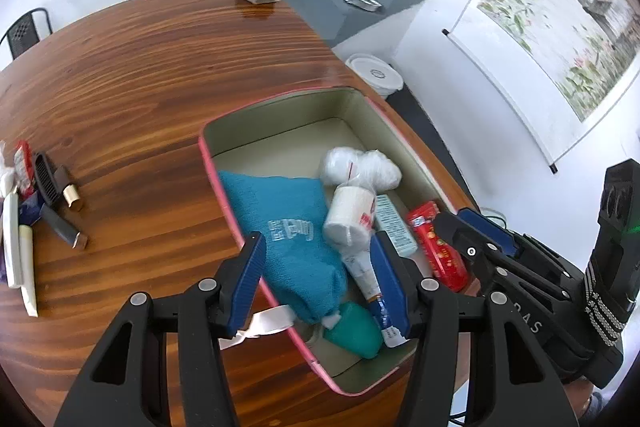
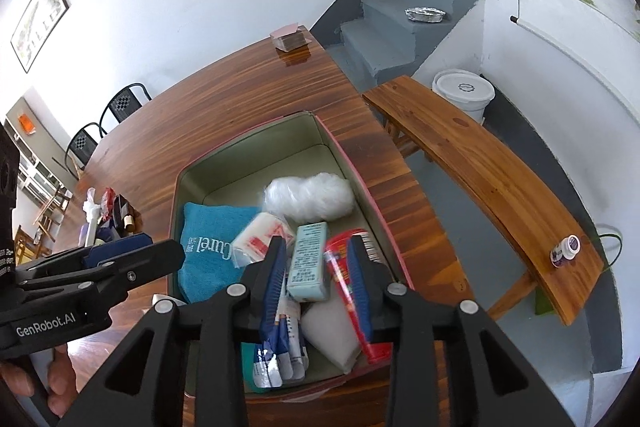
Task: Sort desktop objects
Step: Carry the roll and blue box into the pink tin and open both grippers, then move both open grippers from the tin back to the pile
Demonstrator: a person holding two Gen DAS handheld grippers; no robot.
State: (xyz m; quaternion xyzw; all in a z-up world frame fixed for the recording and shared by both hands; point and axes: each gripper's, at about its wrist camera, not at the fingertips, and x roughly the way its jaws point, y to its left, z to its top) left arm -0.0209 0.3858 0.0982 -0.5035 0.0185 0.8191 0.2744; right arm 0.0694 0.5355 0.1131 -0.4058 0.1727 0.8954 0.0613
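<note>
Box: my pink-rimmed tin (image 1: 248, 243) on wood counter (image 1: 160, 67), holding teal cloth (image 1: 288, 223), cotton (image 1: 360, 165), tubes.
Left hand-held gripper (image 1: 320, 263): jaws apart over box, nothing held.
Right hand-held gripper (image 2: 318, 267): slightly open, empty.
Leftovers: lipsticks (image 1: 66, 203) w/ other bits at counter's left.

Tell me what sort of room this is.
Probably a home dining or living room: a long wooden table with a matching bench, grey stairs behind, and a scroll painting on the wall.
</note>
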